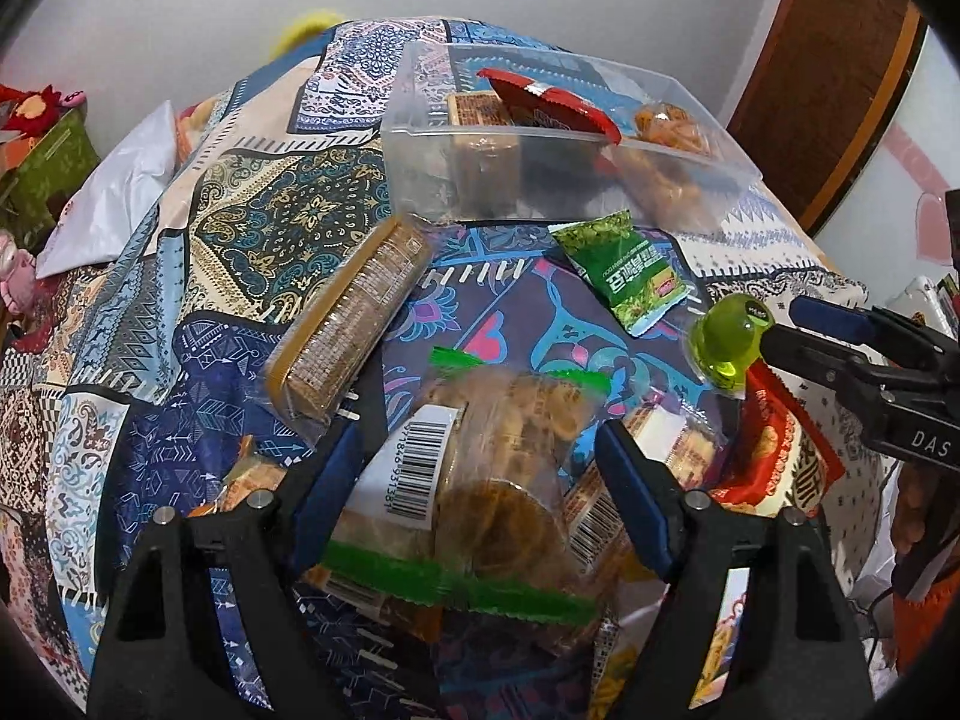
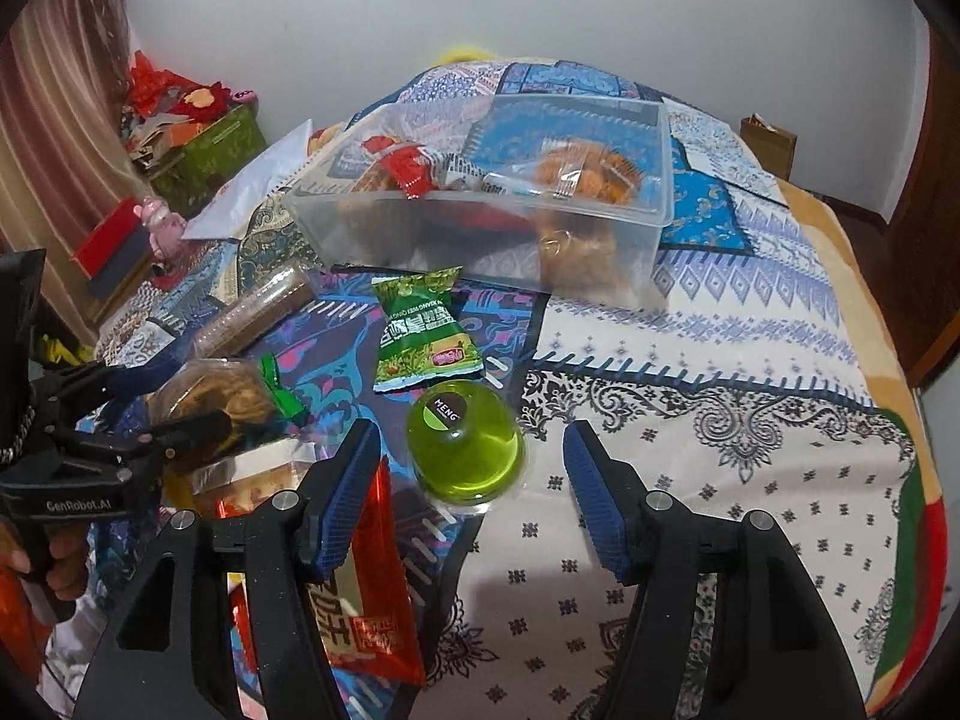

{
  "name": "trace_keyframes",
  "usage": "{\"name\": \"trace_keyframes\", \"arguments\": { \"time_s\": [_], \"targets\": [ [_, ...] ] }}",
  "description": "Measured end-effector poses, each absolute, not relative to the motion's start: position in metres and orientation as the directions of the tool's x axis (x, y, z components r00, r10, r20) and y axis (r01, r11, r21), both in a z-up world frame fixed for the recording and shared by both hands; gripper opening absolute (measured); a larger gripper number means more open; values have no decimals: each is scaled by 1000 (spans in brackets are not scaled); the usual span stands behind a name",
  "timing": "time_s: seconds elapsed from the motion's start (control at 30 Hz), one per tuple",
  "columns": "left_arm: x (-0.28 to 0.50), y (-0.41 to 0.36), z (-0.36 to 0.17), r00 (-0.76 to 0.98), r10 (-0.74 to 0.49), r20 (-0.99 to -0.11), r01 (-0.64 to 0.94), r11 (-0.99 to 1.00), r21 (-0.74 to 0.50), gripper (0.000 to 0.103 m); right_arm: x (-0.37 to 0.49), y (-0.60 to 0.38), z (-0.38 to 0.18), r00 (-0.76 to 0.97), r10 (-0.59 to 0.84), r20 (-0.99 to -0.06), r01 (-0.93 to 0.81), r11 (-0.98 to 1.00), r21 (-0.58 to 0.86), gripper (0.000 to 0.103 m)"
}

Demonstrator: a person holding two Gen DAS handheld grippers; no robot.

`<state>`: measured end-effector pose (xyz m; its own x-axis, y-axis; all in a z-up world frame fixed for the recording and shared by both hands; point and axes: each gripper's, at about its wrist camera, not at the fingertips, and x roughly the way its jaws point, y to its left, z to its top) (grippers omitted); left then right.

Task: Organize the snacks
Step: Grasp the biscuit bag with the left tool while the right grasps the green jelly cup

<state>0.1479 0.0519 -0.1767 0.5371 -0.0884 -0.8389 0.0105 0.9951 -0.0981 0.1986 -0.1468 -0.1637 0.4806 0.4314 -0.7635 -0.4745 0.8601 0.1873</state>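
A clear bag of round cookies (image 1: 498, 480) with green sealed ends lies on the patchwork bedspread (image 1: 252, 222). My left gripper (image 1: 480, 438) is open and straddles it, a blue pad close on each side. A green jelly cup (image 2: 465, 444) stands on the cover just ahead of my right gripper (image 2: 471, 429), which is open with the cup between its fingertips. A clear plastic bin (image 2: 420, 222) farther back holds a red packet, a cracker pack and a bag of pastries. In front of the bin lie a green pea packet (image 2: 423, 330) and a cracker sleeve (image 1: 354, 312).
A red snack bag (image 2: 366, 600) lies under my right gripper's left finger, with more packets around the cookie bag. A white plastic bag (image 1: 114, 192) and boxes sit past the bed's left edge. A hand (image 2: 60, 564) holds the left gripper's handle.
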Motion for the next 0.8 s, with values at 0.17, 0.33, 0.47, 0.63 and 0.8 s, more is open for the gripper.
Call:
{"name": "trace_keyframes", "arguments": {
  "time_s": [0.17, 0.33, 0.47, 0.63, 0.8],
  "targets": [
    [146, 54, -184, 543, -99, -834, 30, 995, -98, 64, 201, -143, -169, 466, 434, -771, -478, 857, 193, 60],
    [142, 59, -182, 562, -113, -820, 30, 993, -117, 57, 204, -138, -174, 453, 436, -778, -487, 852, 193, 45],
    [142, 60, -177, 581, -114, -806, 29, 992, -120, 53, 202, -137, -172, 464, 433, -773, -486, 854, 186, 42],
    [141, 59, -169, 599, -106, -794, 26, 993, -113, 52, 200, -139, -170, 474, 436, -765, -479, 857, 191, 41],
    [139, 62, -157, 621, -115, -776, 23, 991, -128, 52, 200, -145, -162, 492, 438, -752, -468, 862, 196, 41]
  ]
}}
